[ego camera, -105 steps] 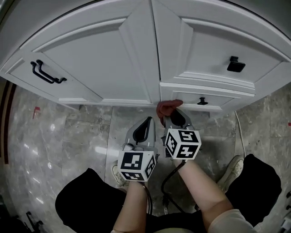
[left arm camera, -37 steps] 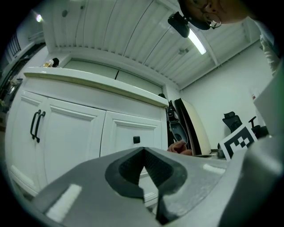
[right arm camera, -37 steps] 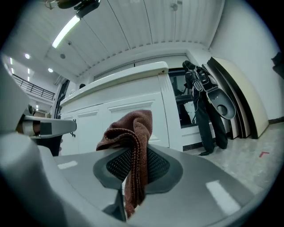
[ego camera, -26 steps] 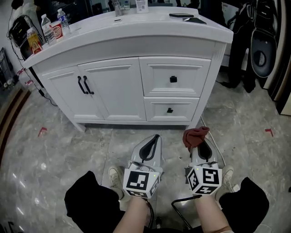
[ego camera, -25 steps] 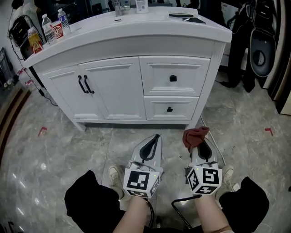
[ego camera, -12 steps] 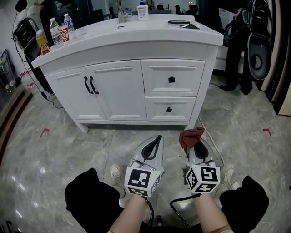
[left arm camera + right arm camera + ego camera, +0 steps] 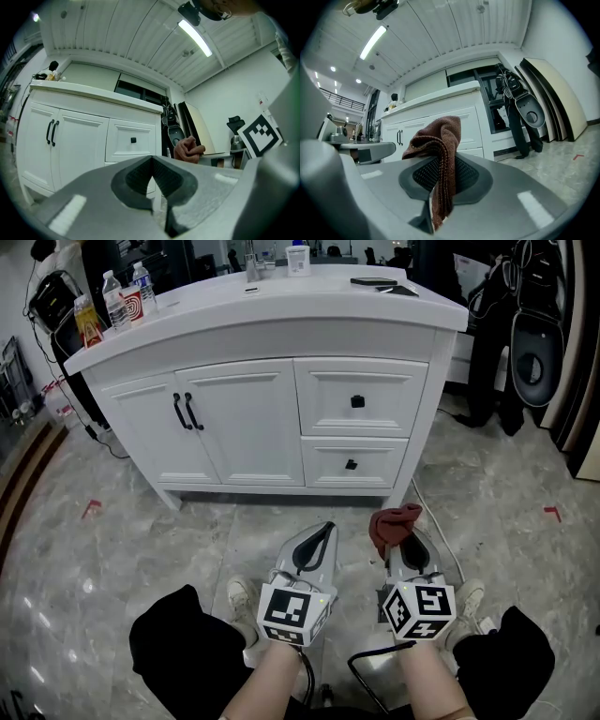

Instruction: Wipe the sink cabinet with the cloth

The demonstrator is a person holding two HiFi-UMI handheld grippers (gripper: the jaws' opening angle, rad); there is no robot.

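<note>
Pinching a rust-brown woven cloth (image 7: 438,135) in the right gripper (image 7: 440,180), jaws pressed together on it, bunching most of it above the tips and trailing a strip down through the seam. Keeping the left gripper (image 7: 153,165) pressed together too, on nothing, just beside the right one, both hanging low over the grey marbled floor (image 7: 141,540). Facing the white sink cabinet with two doors and two drawers (image 7: 253,418) from well apart, touching no panel with the cloth.

Judging the wiping as not in hand right now: needing first to carry the cloth up to a door or drawer front. Finding no streak or damp sheen on the white fronts, so being unable to tell how much is done already. Missing the basin itself, the cabinet's far side, and the hands behind the marker cubes.
</note>
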